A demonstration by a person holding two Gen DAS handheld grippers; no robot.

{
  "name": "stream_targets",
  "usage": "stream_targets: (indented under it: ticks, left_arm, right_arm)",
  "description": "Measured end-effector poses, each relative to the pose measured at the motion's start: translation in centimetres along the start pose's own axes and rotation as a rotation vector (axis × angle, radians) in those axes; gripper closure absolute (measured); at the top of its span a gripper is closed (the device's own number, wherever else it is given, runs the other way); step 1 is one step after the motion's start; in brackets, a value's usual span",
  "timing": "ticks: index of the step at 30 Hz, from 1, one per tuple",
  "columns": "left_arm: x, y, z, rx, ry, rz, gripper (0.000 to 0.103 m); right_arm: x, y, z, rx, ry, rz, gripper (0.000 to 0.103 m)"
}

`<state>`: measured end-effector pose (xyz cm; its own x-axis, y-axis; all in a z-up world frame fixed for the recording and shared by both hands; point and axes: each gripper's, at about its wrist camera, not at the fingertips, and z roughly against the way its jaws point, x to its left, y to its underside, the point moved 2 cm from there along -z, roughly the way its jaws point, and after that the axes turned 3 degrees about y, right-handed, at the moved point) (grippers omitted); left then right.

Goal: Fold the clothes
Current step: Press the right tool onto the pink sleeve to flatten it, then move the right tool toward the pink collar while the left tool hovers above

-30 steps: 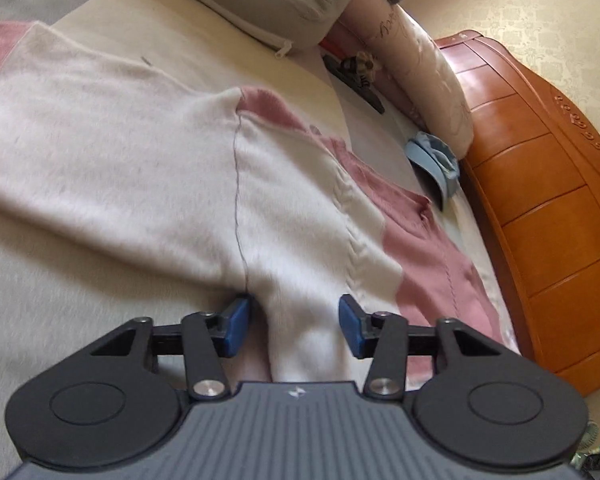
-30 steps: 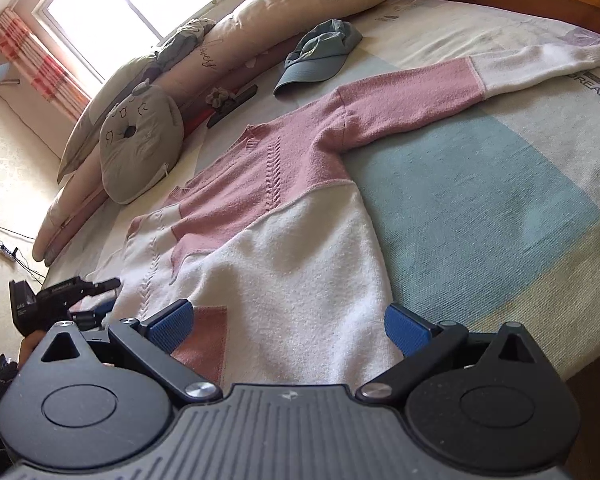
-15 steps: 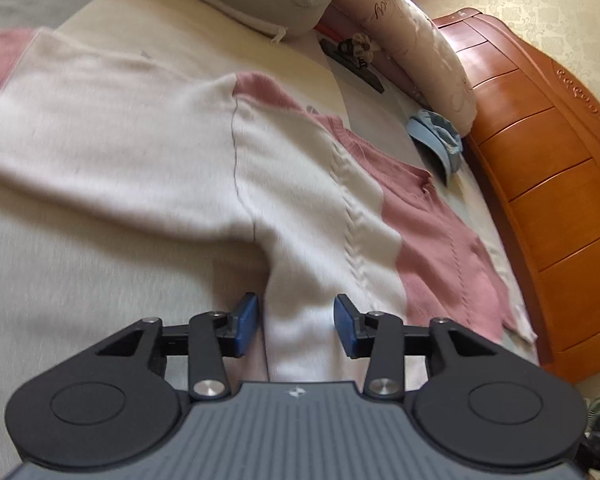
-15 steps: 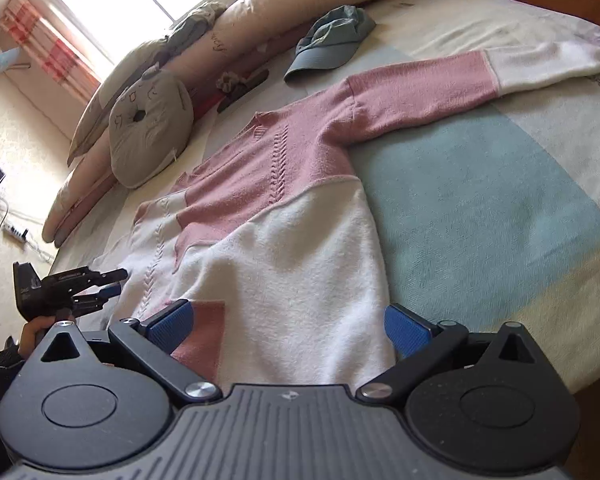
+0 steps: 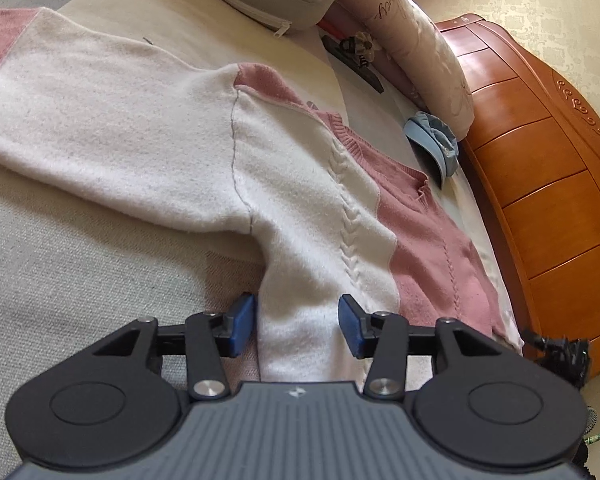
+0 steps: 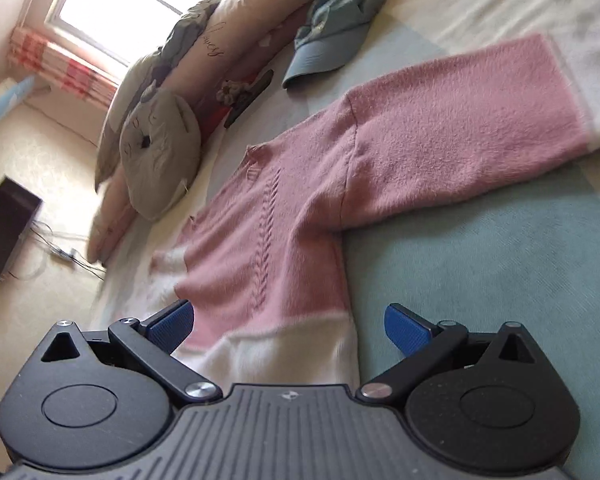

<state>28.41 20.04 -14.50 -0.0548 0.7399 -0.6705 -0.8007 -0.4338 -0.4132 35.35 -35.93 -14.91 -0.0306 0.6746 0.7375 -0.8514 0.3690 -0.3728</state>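
A pink and white knit sweater [image 5: 300,208] lies flat on the bed, sleeves spread. In the left wrist view my left gripper [image 5: 296,326] straddles the white side edge of its body just below the armpit. Its jaws are opening, the cloth lies between them, and the blue pads do not press it. A white sleeve [image 5: 100,128] runs off to the left. In the right wrist view my right gripper [image 6: 290,326] hangs wide open low over the sweater [image 6: 284,240], where pink meets white. The pink sleeve [image 6: 452,120] stretches to the right.
A blue cap [image 6: 332,36] lies near the collar, with long pillows and a grey cat cushion [image 6: 160,152] behind it. A dark hair clip [image 5: 356,60] rests by the pillows. The orange wooden headboard [image 5: 540,160] borders the bed. A black box [image 6: 4,228] with cables sits on the floor.
My right gripper has swept forward and lower over the sweater, from the hem toward the pink sleeve's armpit. My left gripper's jaws have widened around the white side edge.
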Motion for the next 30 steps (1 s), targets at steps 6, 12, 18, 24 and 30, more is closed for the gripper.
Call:
stream_targets:
  ticks: [6, 12, 18, 24, 30]
  left_arm:
    - [-0.3, -0.1, -0.2, -0.013, -0.021, -0.013, 0.055]
    - [-0.7, -0.3, -0.7, -0.017, -0.046, -0.045, 0.055]
    - [-0.5, -0.4, -0.7, -0.023, -0.027, -0.048, 0.055]
    - [-0.7, -0.5, -0.8, -0.019, -0.027, -0.06, 0.057]
    - [-1.7, -0.9, -0.8, -0.047, -0.19, -0.146, 0.067]
  right_arm:
    - [-0.7, -3.9, -2.0, -0.11, -0.011, -0.024, 0.0]
    - [-2.0, -8.7, -2.6, -0.179, 0.086, -0.032, 0.001]
    - [-0.9, -4.2, -2.0, -0.095, 0.004, -0.006, 0.0]
    - [1.2, 1.4, -0.7, 0.026, -0.025, 0.039, 0.0]
    - [3.2, 5.9, 1.1, 0.037, 0.099, 0.168, 0.0]
